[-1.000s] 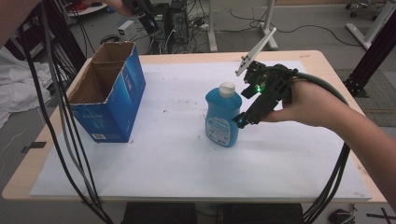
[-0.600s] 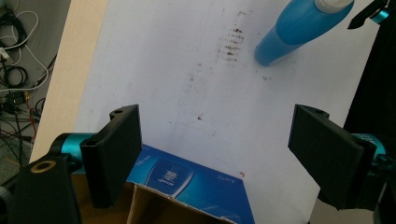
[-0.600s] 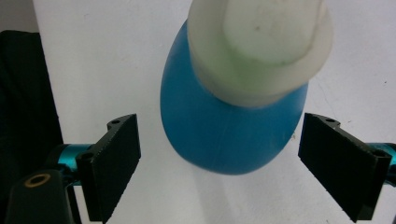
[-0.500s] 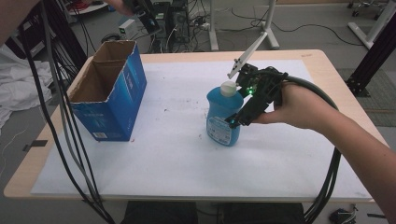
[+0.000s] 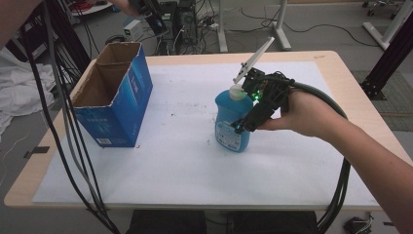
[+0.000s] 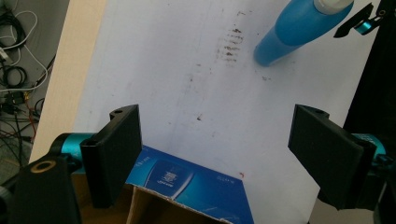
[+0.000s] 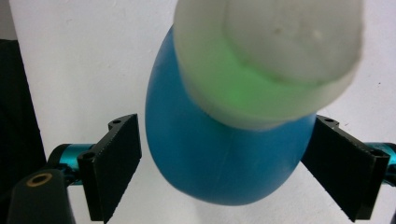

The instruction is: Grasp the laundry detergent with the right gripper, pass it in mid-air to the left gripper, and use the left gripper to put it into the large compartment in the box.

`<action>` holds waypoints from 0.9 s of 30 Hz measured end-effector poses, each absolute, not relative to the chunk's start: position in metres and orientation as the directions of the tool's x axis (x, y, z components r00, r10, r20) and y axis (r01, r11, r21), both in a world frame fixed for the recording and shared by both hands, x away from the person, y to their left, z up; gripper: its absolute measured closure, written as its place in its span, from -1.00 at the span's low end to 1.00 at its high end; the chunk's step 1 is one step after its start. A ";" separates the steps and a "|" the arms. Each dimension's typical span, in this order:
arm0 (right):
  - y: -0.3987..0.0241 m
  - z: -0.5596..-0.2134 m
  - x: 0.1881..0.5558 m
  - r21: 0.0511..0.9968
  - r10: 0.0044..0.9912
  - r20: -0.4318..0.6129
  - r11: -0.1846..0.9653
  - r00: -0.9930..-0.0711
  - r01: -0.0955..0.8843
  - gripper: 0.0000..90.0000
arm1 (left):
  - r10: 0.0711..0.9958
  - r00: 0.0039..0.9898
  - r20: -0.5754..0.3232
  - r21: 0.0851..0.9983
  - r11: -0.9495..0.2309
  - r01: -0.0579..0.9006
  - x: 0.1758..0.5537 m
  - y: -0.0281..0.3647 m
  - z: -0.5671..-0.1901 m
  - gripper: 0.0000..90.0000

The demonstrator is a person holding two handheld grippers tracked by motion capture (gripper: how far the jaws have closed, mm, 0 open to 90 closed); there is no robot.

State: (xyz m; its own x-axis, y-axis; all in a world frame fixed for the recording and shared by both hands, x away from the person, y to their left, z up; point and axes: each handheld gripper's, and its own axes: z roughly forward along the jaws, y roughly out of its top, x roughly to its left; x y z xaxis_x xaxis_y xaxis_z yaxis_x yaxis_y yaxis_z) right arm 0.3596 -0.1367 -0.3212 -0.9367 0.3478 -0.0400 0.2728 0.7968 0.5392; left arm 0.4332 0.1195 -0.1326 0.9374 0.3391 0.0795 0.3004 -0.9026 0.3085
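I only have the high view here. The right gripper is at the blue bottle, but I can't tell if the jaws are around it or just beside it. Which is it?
Observer: Around it. In the right gripper view the blue bottle sits between the two jaws of the right gripper, with a small gap on the left side, so they are not yet clamped.
Operator: And the bottle's cap, is it on?
Observer: Yes, the white cap is on, lit green from the gripper's light.
Operator: Where is the left gripper?
Observer: The left gripper is open, above the near edge of the open blue box, looking toward the bottle.
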 end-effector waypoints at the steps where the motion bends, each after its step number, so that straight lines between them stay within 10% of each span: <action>1: -0.137 -0.321 0.360 0.542 0.349 -0.042 0.795 -0.936 0.272 -0.71 | 0.339 0.937 0.080 0.308 -0.903 0.301 0.433 0.120 -0.133 -0.61; 27: -0.136 -0.323 0.361 0.551 0.369 -0.057 0.787 -0.928 0.279 -0.59 | 0.335 0.939 0.077 0.301 -0.906 0.299 0.434 0.119 -0.133 -0.61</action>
